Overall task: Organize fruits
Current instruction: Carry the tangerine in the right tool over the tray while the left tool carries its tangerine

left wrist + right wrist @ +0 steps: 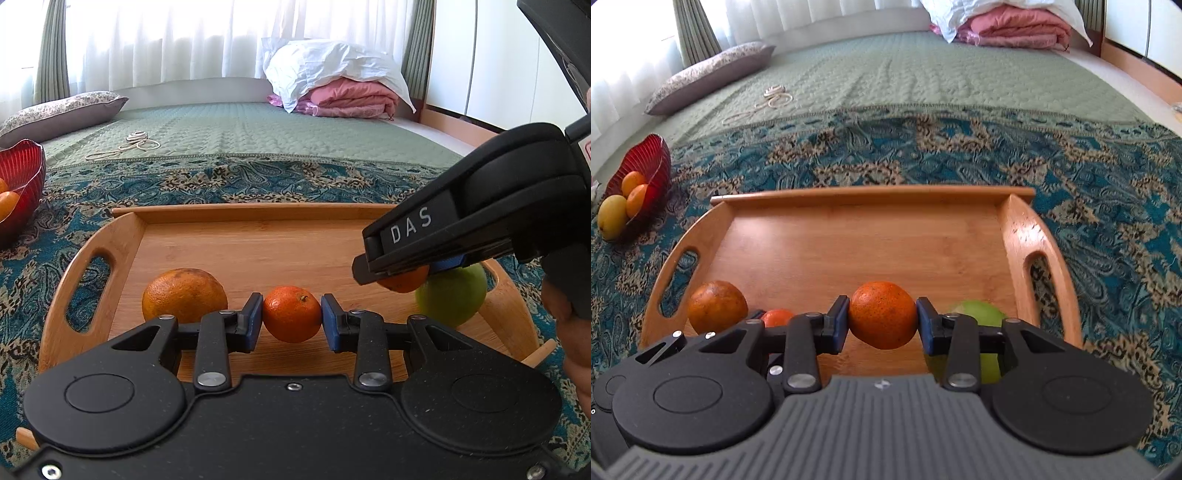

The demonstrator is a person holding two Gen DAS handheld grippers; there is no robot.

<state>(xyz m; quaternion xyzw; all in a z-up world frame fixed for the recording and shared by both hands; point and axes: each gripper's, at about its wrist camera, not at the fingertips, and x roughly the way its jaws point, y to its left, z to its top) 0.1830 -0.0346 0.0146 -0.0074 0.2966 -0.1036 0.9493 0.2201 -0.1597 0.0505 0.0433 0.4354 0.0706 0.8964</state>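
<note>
Fruits on the wooden tray (236, 258), a small mandarin (291, 314) and an orange (882, 314), each gripped by one tool.

The left gripper (291, 317) is clenched on the small mandarin at the tray's 6 o'clock edge; a larger orange (184, 293) lies at its 9 o'clock, a green apple (456, 295) toward 3 o'clock. The right gripper (882, 321) grasps the orange between its blue pads (840, 321). At 10 o'clock off the tray, a red bowl (652, 162) on the patterned bedspread (960, 155) holds more citrus.
</note>
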